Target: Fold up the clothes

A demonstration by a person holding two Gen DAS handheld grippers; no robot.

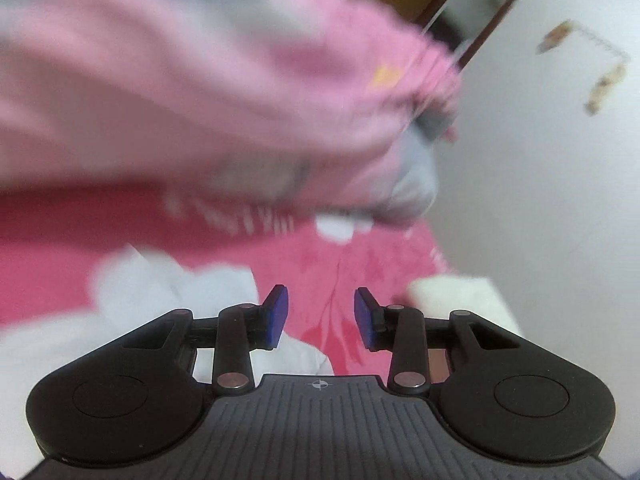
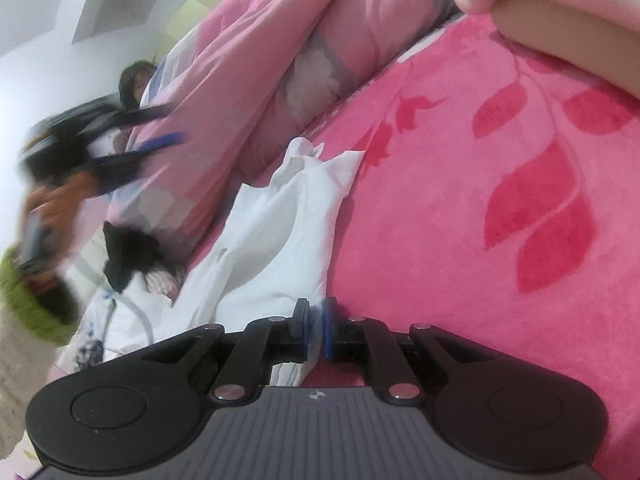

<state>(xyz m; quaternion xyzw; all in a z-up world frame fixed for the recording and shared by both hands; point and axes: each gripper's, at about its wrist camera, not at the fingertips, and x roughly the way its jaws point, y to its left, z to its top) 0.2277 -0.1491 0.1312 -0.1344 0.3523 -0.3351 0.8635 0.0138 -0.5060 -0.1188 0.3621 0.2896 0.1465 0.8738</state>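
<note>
White shirt (image 2: 280, 220) is lying rumpled on the bed (image 2: 460, 200), right gripper (image 2: 316, 328) clamped on its edge. Left gripper (image 1: 320, 316) is spread, empty. One-corner hold, so it'll probably bunch or slip.

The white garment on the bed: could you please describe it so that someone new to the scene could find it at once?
Start from the bright pink blanket with red leaf prints that covers the bed. Along its edge, beside the rumpled pale pink quilt, lies the white garment, crumpled, its near end pinched by the right gripper. It is the only plain white cloth there, unlike the black item nearby.
</note>
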